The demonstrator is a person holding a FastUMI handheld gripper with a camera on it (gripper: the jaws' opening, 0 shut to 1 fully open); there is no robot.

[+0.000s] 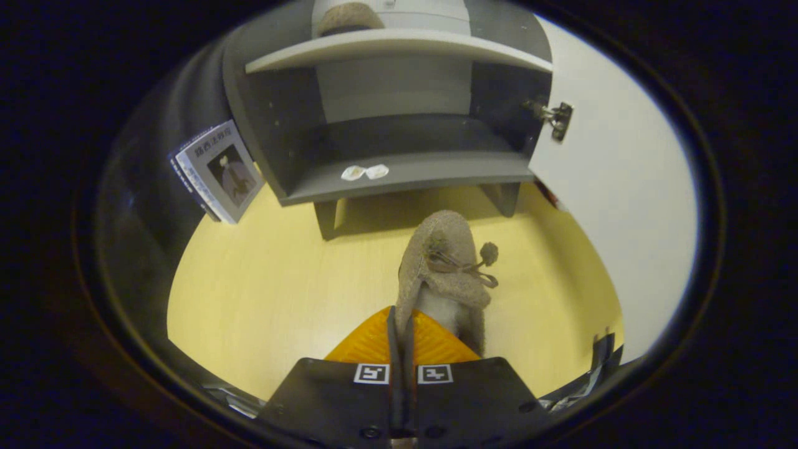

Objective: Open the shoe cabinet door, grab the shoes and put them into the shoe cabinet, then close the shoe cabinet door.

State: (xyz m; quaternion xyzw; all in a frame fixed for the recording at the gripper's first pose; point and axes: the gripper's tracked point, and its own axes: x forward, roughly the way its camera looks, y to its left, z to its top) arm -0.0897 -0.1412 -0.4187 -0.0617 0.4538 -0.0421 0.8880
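Just ahead, gripper (402,324) fingers pinch the shoe (444,274) before the open cabinet (399,174).

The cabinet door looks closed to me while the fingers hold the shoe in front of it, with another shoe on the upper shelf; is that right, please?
Not quite: the door is open, swung out beside the cabinet. The gripper view shows this. The rest stands: the fingers are closed on the shoe in front of the cabinet, and another shoe sits on the upper shelf.
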